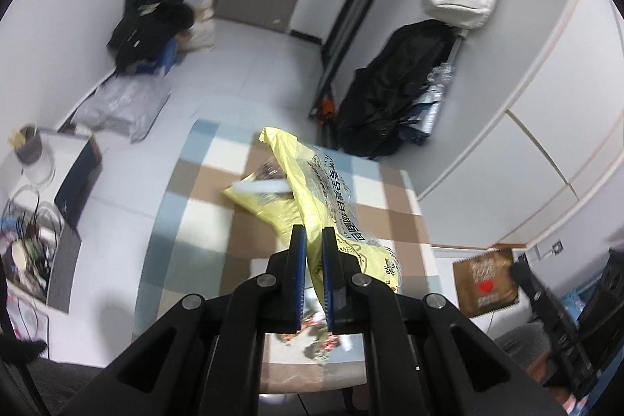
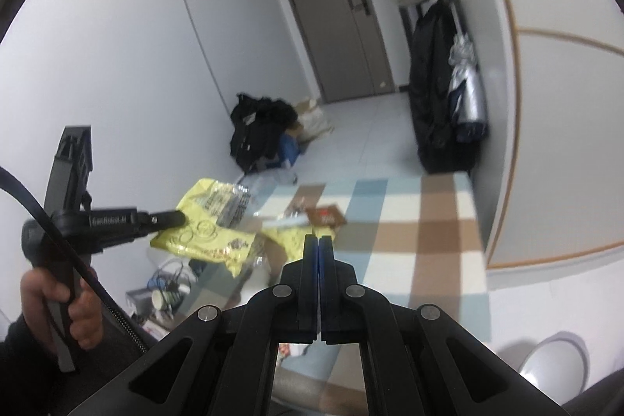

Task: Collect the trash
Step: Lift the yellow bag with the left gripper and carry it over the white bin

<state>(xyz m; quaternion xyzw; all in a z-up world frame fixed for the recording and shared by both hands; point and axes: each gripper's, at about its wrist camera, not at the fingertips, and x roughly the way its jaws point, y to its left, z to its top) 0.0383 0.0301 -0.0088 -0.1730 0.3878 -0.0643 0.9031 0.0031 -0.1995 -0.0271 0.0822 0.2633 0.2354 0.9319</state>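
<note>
My left gripper (image 1: 314, 234) is shut on a yellow plastic bread bag (image 1: 312, 182) and holds it lifted over the checked table (image 1: 390, 213). The bag hangs open toward the table, with a white tube-like piece (image 1: 261, 186) at its mouth. In the right wrist view the same bag (image 2: 210, 225) hangs from the left gripper (image 2: 175, 217) at the left. My right gripper (image 2: 319, 240) is shut and empty, above the table near a brown wrapper (image 2: 325, 215) and a pale strip (image 2: 288, 221). Small wrappers (image 1: 316, 332) lie under the left gripper.
Black bags (image 1: 148, 22) and a grey sack (image 1: 121, 108) lie on the floor by the wall. A black coat (image 1: 394, 92) hangs at the right by the wardrobe. A cluttered box (image 1: 31, 252) stands left. A brown notebook (image 1: 485, 279) lies right. A round bin (image 2: 553, 365) is lower right.
</note>
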